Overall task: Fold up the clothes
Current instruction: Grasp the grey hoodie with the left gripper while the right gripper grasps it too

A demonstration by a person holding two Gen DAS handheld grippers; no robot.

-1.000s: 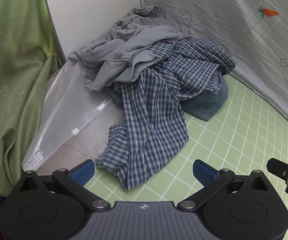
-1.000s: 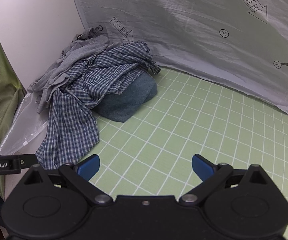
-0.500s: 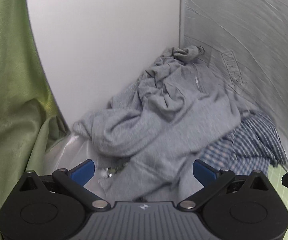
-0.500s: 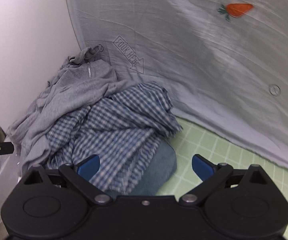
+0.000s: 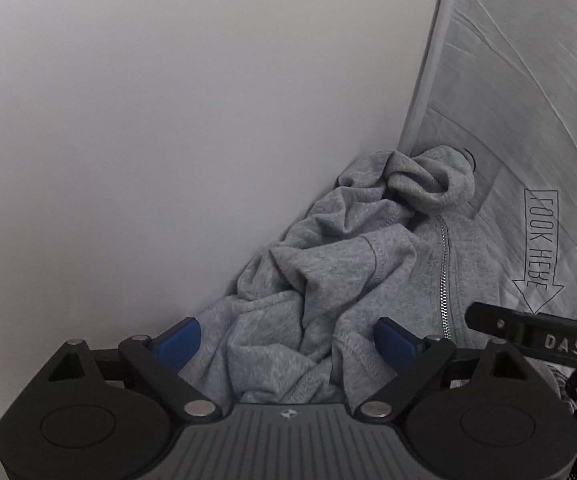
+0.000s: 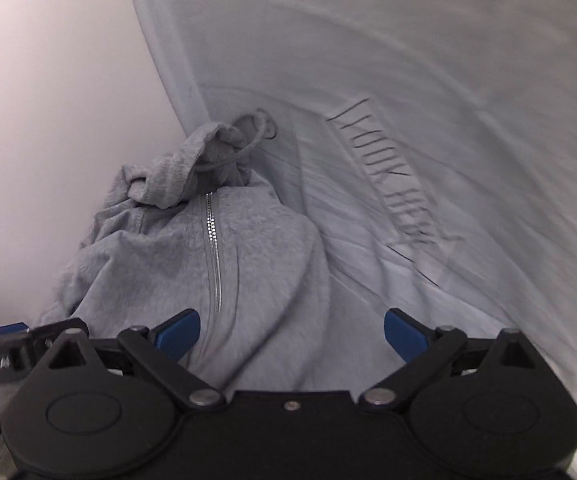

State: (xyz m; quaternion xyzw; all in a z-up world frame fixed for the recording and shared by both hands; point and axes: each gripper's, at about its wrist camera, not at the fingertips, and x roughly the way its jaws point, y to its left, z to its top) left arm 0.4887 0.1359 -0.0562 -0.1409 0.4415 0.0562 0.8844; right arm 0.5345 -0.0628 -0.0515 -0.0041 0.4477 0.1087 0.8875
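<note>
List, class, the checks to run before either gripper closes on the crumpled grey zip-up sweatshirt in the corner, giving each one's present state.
1. Left gripper over the crumpled grey zip-up sweatshirt, jaws closing, pads not pressing: ok.
2. Right gripper open, cloth under its left finger only: ok.
3. Metal zipper clear of the pads: cannot tell.
4. Grey drawcord free of snags: cannot tell.
5. Other clothes under the sweatshirt: cannot tell.

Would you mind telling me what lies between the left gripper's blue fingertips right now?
In the left wrist view, bunched folds of the grey zip hoodie lie between the closing jaws of the left gripper, not yet pinched.
</note>
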